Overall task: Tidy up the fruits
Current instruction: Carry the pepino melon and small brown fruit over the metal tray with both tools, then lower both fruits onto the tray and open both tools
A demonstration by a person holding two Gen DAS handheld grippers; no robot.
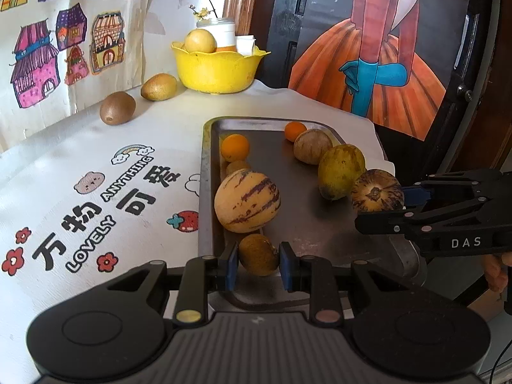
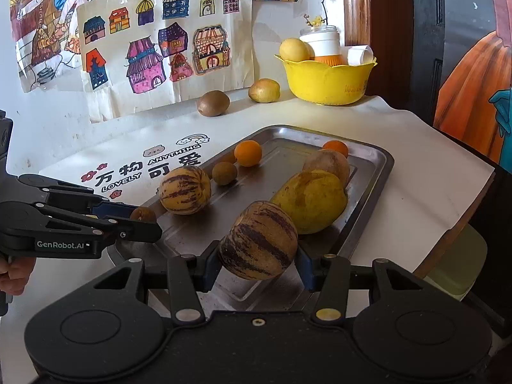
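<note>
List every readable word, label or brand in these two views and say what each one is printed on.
"DAS": on the side of the right hand-held gripper.
"GenRobot.AI": on the side of the left hand-held gripper.
"LOVELY ANYTHING": on the white tablecloth.
"万物可爱": large black characters on the same tablecloth.
Faint marking on the yellow bowl: too blurred to read.
Children's drawings on the wall: no legible words.

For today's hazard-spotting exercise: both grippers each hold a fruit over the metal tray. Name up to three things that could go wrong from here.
1. The right gripper pinches a round striped melon with small pads; it could slip and drop.
2. Dropped, it might knock the green fruit beside it.
3. The left gripper holds a small brown fruit at the tray rim; released there, it may roll onto the cloth.
</note>
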